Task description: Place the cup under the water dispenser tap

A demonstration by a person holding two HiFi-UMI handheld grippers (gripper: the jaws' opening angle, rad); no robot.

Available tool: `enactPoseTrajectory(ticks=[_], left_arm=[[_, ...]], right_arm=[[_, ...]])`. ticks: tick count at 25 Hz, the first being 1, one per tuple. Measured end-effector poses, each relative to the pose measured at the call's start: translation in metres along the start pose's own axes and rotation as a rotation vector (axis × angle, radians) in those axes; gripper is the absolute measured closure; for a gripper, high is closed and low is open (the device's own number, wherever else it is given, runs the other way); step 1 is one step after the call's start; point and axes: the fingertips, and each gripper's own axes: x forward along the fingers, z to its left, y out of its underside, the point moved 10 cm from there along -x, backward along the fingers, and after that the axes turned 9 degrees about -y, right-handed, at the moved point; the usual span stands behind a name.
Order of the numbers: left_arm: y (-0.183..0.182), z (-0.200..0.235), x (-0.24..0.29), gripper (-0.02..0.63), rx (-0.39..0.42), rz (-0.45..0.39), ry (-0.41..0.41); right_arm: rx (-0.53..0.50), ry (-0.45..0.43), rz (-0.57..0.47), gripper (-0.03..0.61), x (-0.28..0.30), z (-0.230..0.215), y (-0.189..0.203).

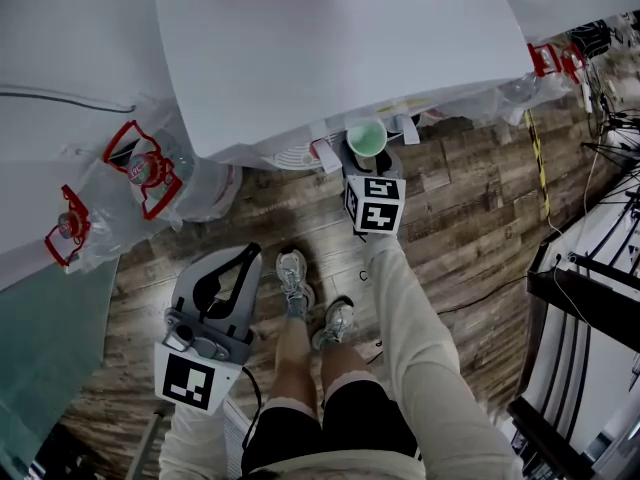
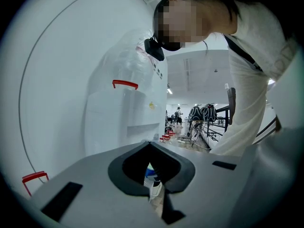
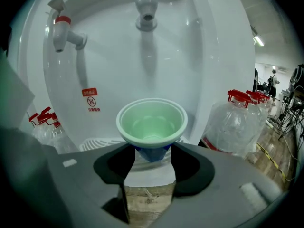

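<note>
The right gripper [image 3: 151, 152] has its jaws pinching the cup [image 3: 152, 120] low on its narrow blue base, with the wide green rim standing free above them. The cup hangs upright in front of the water dispenser [image 3: 199, 56], roughly in line below the middle tap [image 3: 145, 6] and above the near edge of the white drip grille [image 3: 99, 144]; it does not look set down yet. The left gripper [image 1: 248, 256] is low on the near left, its jaws pressed together on nothing.

The main risk is release from the air: with such a low grip the top-heavy cup would probably tip on the slotted grille. Too hard a pinch could buckle the thin wall. If the cup is set too near the edge, it would stand short of the tap, and drifting left would bring it toward the red tap [image 3: 62, 30] instead. Drawing the jaws back before they spread fully could drag the cup off the grille, and a sweep to the right might knock the bottles [image 3: 237, 120].
</note>
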Motion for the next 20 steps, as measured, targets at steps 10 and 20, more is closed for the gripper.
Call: enactPoseTrajectory(ticks=[10,20], left_arm=[[-0.003,-0.003,-0.002,0.609,0.0,-0.002,0.004],[-0.011,-0.016,-0.006,0.609,0.006,-0.017,0.015]], right_arm=[[-0.01,-0.038,0.008,0.304,-0.007,0.006,0.0],[0.042,-0.047,-0.016,0.293,-0.033,0.006,0.006]])
